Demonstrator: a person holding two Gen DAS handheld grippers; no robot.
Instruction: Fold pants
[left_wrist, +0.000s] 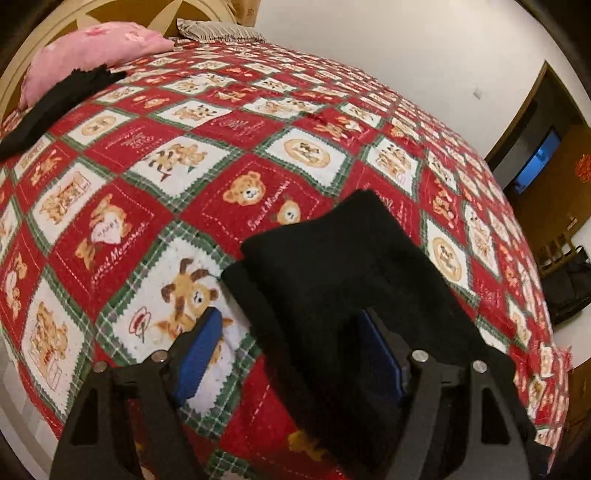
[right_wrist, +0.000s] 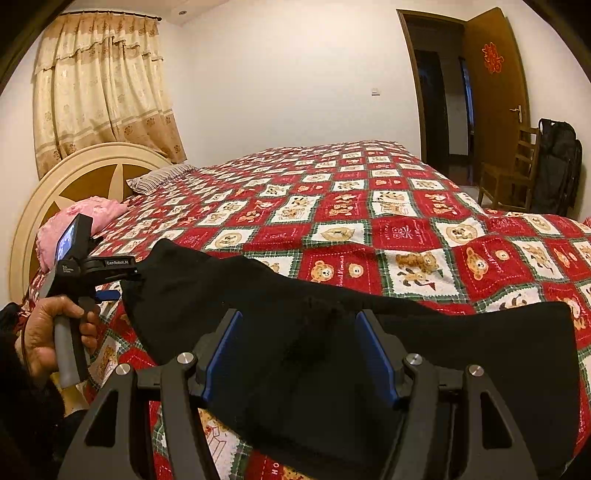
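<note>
Two tools: the left tool (left_wrist: 290, 317) and the right tool (right_wrist: 298, 317) both point down at the pants near the front edge of the bed.
Left tool, state: jaws apart; the cloth lies between the fingers and drapes over the right-hand blue pad, while the left-hand pad stands clear of it, with quilt showing in the gap.
Right tool, state: black cloth fills the space between the two blue pads; whether the pads press on it cannot be told.
Hand: a person's hand (right_wrist: 48, 332) grasps the grey handle of the left tool, at the left end of the pants.
Pants (left_wrist: 332, 258): plain black, matte, thick; lying on the quilt in stacked layers, one layer's edge set back from the one beneath; one end rises to a peak beside the left tool.
Bed (left_wrist: 184, 147): covered by a red, white and green checked quilt with bear prints.
Head of bed: a pink pillow (left_wrist: 92, 48) and a striped pillow (left_wrist: 218, 31) lie against the round headboard (right_wrist: 74, 173).
Second garment (left_wrist: 55, 107): black, lying partly on the pink pillow, well apart from the pants.
Room: curtain (right_wrist: 99, 92), open door (right_wrist: 495, 92), wooden chair (right_wrist: 513, 177), black backpack (right_wrist: 557, 166).
</note>
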